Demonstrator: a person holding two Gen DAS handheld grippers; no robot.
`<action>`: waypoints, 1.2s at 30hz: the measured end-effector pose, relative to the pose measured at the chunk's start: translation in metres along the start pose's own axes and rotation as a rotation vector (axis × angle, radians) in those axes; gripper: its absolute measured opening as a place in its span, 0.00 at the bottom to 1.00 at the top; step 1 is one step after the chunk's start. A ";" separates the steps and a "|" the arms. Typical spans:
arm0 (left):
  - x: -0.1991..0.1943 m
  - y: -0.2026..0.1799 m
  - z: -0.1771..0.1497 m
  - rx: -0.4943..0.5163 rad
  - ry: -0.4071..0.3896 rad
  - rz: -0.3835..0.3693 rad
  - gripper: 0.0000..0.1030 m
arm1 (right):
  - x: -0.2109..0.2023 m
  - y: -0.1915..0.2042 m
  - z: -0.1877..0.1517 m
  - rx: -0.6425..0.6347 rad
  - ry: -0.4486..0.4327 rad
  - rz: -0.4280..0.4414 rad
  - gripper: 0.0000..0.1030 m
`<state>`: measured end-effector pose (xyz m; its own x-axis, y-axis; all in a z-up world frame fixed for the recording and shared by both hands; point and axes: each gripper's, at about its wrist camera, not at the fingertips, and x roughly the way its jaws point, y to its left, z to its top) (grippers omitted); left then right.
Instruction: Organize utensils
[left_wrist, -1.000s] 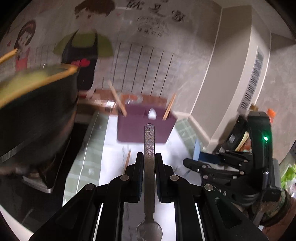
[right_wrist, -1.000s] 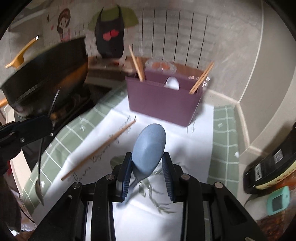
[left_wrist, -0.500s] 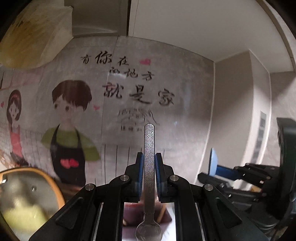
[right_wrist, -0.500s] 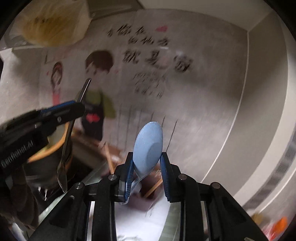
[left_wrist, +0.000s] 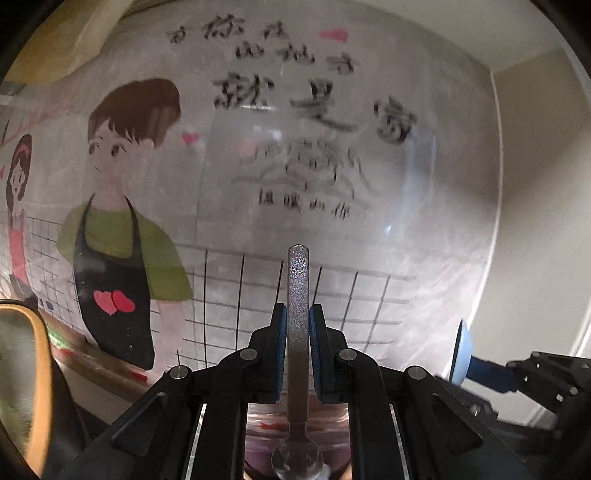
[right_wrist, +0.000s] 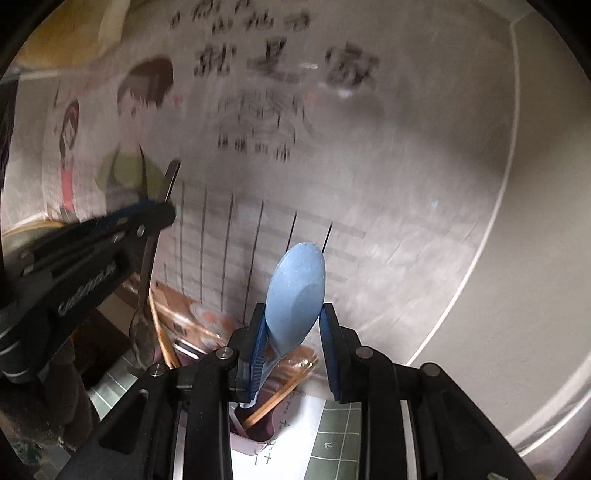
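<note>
Fingers (left_wrist: 281, 332) of L gripper (left_wrist: 297, 330) are pinching a metal spoon (left_wrist: 297, 295) by its flat handle; handle tip is pointing up and fwd, bowl is hanging down nearest the lens. Probable reason: bowl-down orientation is setting it up to drop bowl-first into the holder.

Item 2: R gripper (right_wrist: 292, 325) is clamping a blue spoon (right_wrist: 297, 291) at the neck where bowl meets handle, bowl up, back of bowl facing the lens, handle trailing down under the pads. Grip looks off-centre, w/ left pad taking most of the contact; judged slightly loose, could pivot.

Item 3: purple utensil holder (right_wrist: 247, 441) is sitting low in R wrist view, just under the blue spoon's handle end, wooden chopsticks (right_wrist: 162, 336) leaning in it. Both spoons are hovering above it, not yet in.

Item 4: white paper sheet (right_wrist: 291, 435) and green grid mat (right_wrist: 336, 439) are lying under and beside the holder.

Item 5: wall decal w/ cartoon figures (left_wrist: 122, 229) is filling the bkgd; a yellow-rimmed pan (left_wrist: 22, 369) is showing at L edge.

Est. progress: mid-transfer, two pieces in hand.
</note>
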<state>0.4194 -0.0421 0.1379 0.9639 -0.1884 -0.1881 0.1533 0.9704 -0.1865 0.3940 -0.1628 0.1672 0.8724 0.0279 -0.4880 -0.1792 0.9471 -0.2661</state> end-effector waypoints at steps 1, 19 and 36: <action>0.009 -0.001 -0.008 0.012 0.016 0.011 0.12 | 0.007 0.001 -0.004 -0.004 0.009 0.000 0.25; 0.066 0.029 -0.111 -0.058 0.394 0.065 0.34 | 0.113 0.027 -0.104 0.095 0.326 0.196 0.29; -0.107 0.055 -0.109 -0.067 0.419 0.092 0.99 | -0.027 0.021 -0.135 0.214 0.237 0.194 0.63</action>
<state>0.3009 0.0154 0.0427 0.7994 -0.1597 -0.5792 0.0427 0.9767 -0.2103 0.3054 -0.1869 0.0624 0.6973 0.1628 -0.6981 -0.2101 0.9775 0.0181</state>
